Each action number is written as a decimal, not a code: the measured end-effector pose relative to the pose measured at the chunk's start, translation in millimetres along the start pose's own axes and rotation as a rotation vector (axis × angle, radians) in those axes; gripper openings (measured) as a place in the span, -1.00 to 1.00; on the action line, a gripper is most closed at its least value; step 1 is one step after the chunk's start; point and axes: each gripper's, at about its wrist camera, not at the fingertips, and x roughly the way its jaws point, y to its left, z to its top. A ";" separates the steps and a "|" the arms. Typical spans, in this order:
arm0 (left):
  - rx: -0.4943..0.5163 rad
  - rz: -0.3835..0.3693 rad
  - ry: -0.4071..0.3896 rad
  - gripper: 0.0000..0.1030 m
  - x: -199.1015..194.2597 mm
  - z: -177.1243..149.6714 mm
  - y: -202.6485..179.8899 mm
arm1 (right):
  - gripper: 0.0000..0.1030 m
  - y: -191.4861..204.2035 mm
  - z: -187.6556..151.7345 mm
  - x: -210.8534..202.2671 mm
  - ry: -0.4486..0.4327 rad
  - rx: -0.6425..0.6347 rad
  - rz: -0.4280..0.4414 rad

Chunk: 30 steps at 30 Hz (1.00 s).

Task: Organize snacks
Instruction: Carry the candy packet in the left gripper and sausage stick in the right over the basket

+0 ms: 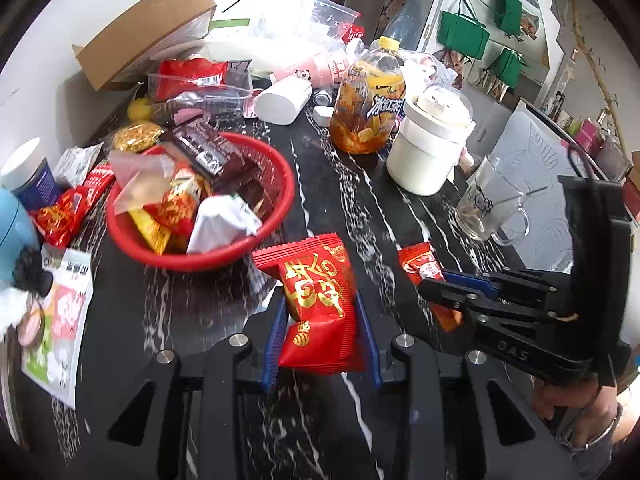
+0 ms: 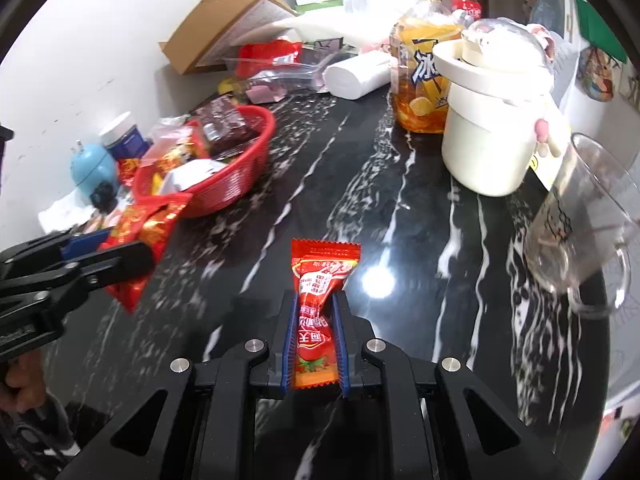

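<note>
A glossy black tabletop (image 2: 400, 208) veined in white fills both frames, a pale wall at upper left. The left gripper (image 1: 320, 320) pinches a crinkly red snack packet (image 1: 318, 300) at lower centre. The right gripper (image 2: 316, 344) pinches a slim red sachet (image 2: 316, 312). A round red mesh basket (image 1: 276, 208) heaped with snacks sits centre left.

Left claw (image 1: 320, 316) and right claw (image 2: 314, 340) both clamped, angled downward, side by side.
</note>
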 end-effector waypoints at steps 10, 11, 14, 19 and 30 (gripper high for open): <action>-0.035 0.022 -0.014 -0.36 -25.9 -26.9 15.9 | -0.68 36.8 -21.5 -25.3 -0.040 -0.012 0.060; -0.038 0.025 -0.017 -0.36 -28.3 -28.5 17.6 | -0.68 41.3 -22.3 -27.2 -0.044 -0.016 0.066; -0.053 0.036 -0.031 -0.36 -37.9 -33.8 25.1 | -0.68 53.2 -22.3 -31.1 -0.059 -0.032 0.087; -0.075 0.065 -0.047 -0.36 -50.6 -39.2 38.0 | -0.68 75.0 -18.1 -35.8 -0.082 -0.069 0.125; -0.112 0.119 -0.130 -0.36 -76.8 -27.0 63.5 | -0.68 110.2 13.4 -40.6 -0.131 -0.165 0.174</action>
